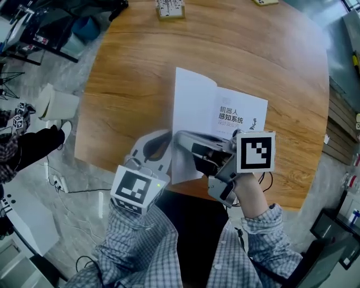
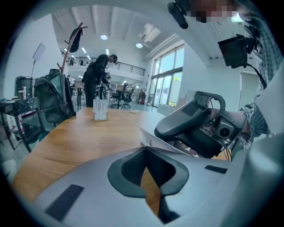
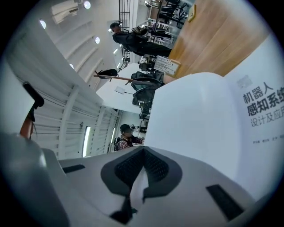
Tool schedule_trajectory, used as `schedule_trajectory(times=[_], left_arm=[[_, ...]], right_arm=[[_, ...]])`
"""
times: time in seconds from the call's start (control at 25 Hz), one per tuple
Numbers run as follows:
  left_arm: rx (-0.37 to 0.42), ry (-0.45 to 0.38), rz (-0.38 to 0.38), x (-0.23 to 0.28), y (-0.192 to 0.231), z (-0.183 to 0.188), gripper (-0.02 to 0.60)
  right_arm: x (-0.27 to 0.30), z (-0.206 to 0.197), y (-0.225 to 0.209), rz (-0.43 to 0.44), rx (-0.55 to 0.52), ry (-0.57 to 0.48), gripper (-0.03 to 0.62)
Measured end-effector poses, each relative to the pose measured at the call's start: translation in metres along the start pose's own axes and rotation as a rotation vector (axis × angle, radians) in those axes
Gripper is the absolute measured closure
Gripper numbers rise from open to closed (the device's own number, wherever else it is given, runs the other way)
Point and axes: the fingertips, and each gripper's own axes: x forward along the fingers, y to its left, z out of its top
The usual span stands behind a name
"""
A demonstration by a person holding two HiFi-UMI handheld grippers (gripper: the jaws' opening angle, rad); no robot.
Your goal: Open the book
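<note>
A white book (image 1: 239,115) lies open on the round wooden table (image 1: 140,67), its title page with dark print facing up. Its cover leaf (image 1: 192,104) stands raised along the spine. My right gripper (image 1: 179,135) reaches in from the right and is shut on that leaf's near edge; in the right gripper view the white leaf (image 3: 195,128) runs down between the closed jaws of the right gripper (image 3: 139,156). My left gripper (image 1: 162,140) sits just left of the book, shut and holding nothing. In the left gripper view the left gripper (image 2: 146,149) has the book's edge (image 2: 148,138) just beyond its tips.
A small white card stand (image 1: 170,8) sits at the table's far edge. The near table edge runs right under my hands. A white object (image 1: 56,104) and cables lie on the floor to the left. A person (image 2: 98,73) stands far behind the table.
</note>
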Motion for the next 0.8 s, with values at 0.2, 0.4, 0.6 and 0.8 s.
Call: schedule_trajectory(times=[0.2,0.4,0.6,0.8], left_arm=[[-0.059,0.041,0.119,-0.023,0.040,-0.025,0.581],[-0.088,0.056,0.160,-0.044,0.062,-0.037,0.581],[-0.089,0.054,0.161,-0.053,0.060,-0.043,0.581],[-0.079,0.037,0.119,-0.052,0.051,-0.038,0.581]], right_arm=[[0.022,-0.002,-0.034,-0.044,0.047,0.025,0.576],[0.042,-0.009,-0.070,-0.134,0.069,0.052,0.576],[0.053,-0.017,-0.089,-0.154,0.086,0.031,0.576],[0.046,-0.008,-0.080,-0.150,0.034,-0.063,0.576]])
